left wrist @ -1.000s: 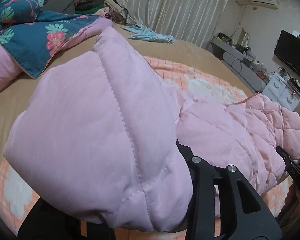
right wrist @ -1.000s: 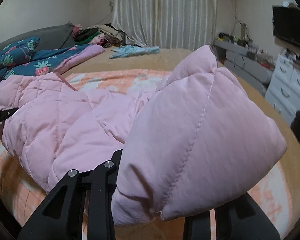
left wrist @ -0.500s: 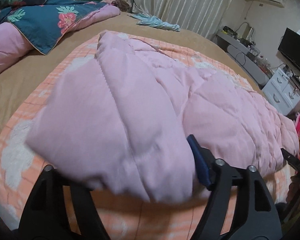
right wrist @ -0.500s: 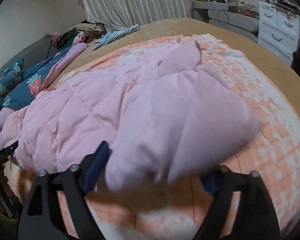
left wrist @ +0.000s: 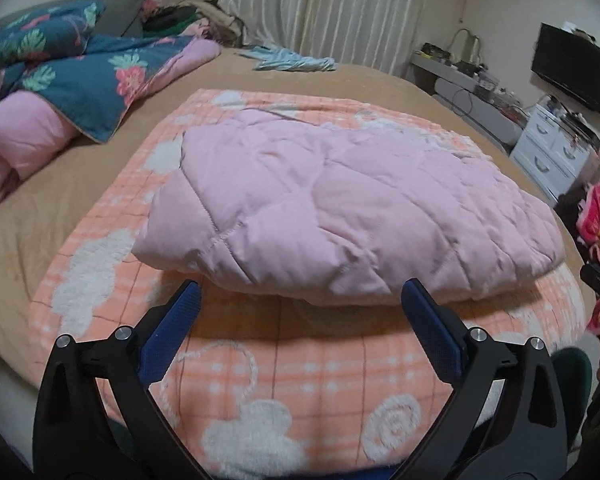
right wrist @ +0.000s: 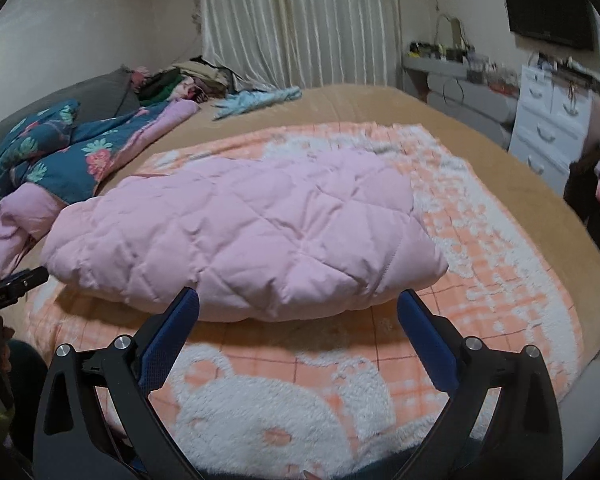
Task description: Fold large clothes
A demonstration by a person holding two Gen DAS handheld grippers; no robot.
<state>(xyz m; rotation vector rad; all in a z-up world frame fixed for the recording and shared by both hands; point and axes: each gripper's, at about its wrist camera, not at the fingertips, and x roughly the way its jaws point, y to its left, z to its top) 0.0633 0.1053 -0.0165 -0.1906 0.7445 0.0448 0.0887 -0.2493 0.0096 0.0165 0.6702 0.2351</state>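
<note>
Now both my grippers, left (left wrist: pixel 300 316) and right (right wrist: pixel 298 314), have let go; their jaws are opening, nothing between them. Pink jacket (left wrist: pixel 340 208) lies folded at twelve o'clock on the blanket (left wrist: pixel 320 368). That fold looks finished.

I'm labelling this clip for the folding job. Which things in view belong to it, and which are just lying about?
Part of the job:
- pink quilted jacket, lying folded
- left gripper, opening, empty
- right gripper, opening, empty

Lying about:
- orange blanket
- floral duvet
- light blue garment
</note>
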